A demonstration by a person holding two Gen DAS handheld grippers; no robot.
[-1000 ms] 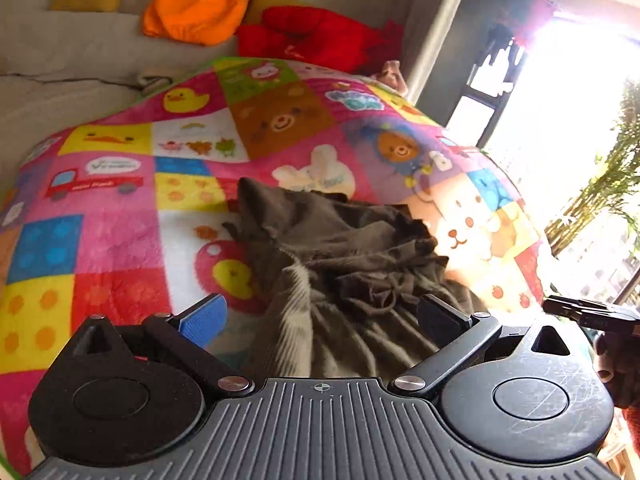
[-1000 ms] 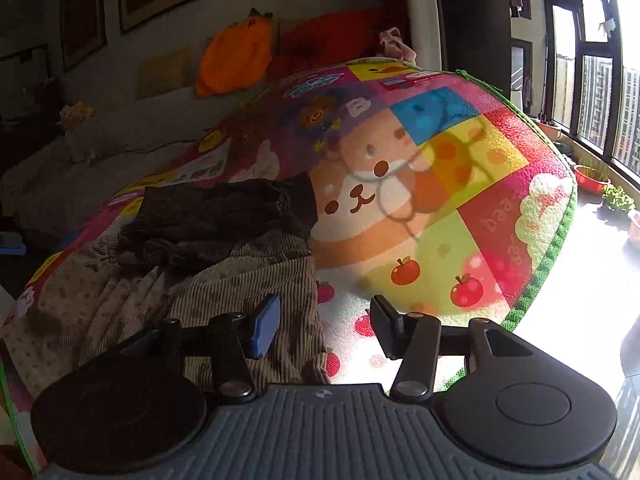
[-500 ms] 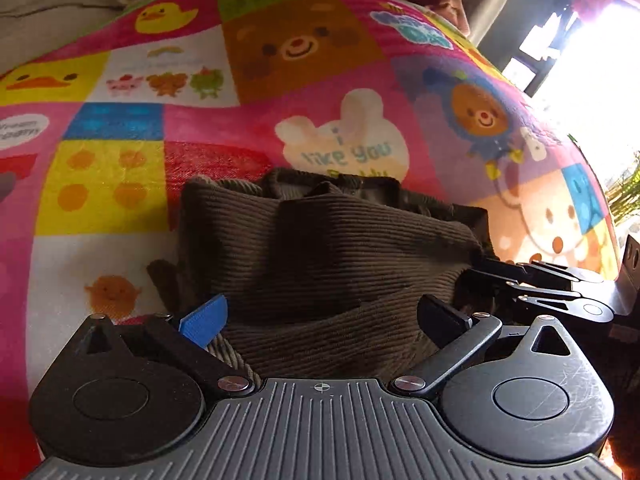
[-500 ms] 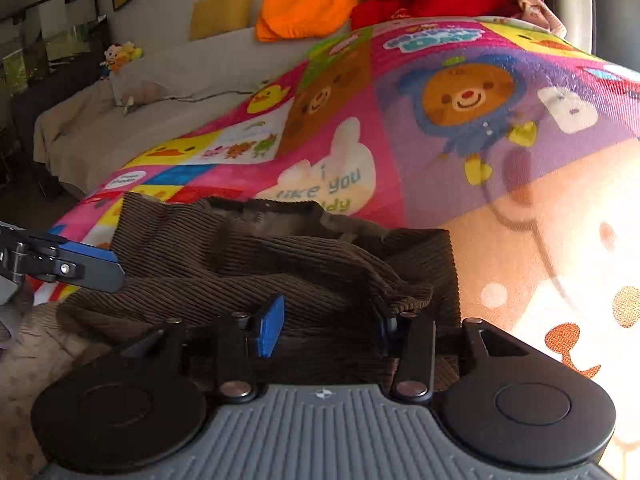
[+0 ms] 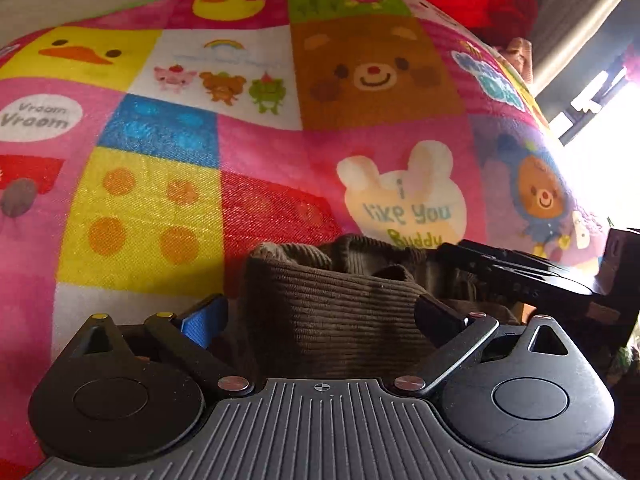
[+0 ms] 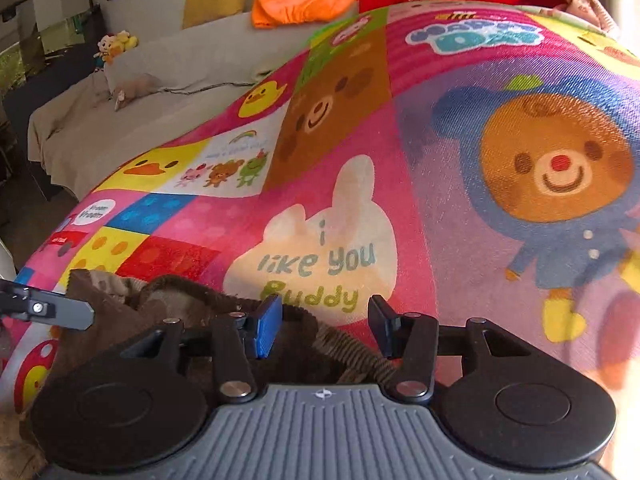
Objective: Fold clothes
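**Both grippers settle over the far edge of the corduroy garment**

Left wrist view: the brown corduroy garment point(image 5: 336, 304) lies bunched on the cartoon patchwork mat point(image 5: 256, 140), near the camera, its ribbed far edge standing up in a thick roll just short of the rabbit panel. The left gripper point(image 5: 320, 316) straddles that roll, apparently so the layers can be pinched together and carried over in one fold. Its jaws stand wide and have just been closing a little; the cloth sits between them, the blue pad point(image 5: 204, 320) at the garment's left flank and the dark finger on its right part. I cannot tell that either pad presses, so I judge nothing is gripped yet. The right gripper point(image 5: 516, 276) reaches in from the right, low over the garment's far right corner.

Right wrist view: the same garment point(image 6: 168, 312) occupies the near left, and its corded edge runs under the right gripper point(image 6: 324, 326). These jaws stand about half open and have just been opening; the blue pad point(image 6: 266, 326) lies over the brown cloth, while the dark finger sits over bare pink mat point(image 6: 440, 200). No fabric looks pinched. The left gripper's finger point(image 6: 52, 310) shows at the left, touching or just over the garment's left end.
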